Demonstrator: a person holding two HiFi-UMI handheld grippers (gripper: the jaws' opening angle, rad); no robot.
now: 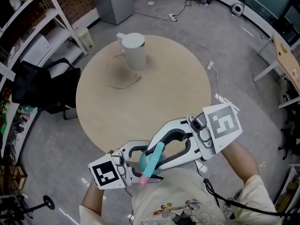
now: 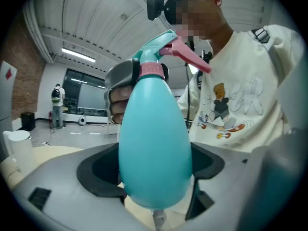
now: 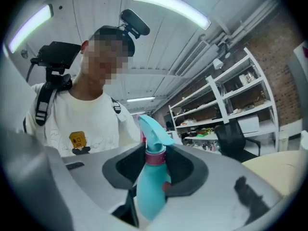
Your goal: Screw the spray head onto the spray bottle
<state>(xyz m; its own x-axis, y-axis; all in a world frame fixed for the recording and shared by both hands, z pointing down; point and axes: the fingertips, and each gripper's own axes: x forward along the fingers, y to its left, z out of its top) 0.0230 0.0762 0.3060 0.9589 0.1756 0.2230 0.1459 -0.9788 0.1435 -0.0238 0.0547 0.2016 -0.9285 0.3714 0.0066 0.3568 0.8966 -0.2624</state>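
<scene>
seemingly the spray head (image 2: 166, 44) already sits on the spray bottle (image 2: 154, 138), held off the tabletop's (image 1: 140, 107) near edge; left hand-held gripper (image 2: 155, 198) clamps its body, right hand-held gripper (image 3: 149, 196) pinches its neck; final tightening probably remains.

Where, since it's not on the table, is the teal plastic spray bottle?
Head view, bottom centre, just off the round beige table: the bottle sits between the jaws of the left gripper and right gripper.

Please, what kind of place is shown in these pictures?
Probably a lab or workshop room, not a home: open metal shelves full of gear against a brick wall, a round table, and cables lying on the grey floor.
</scene>
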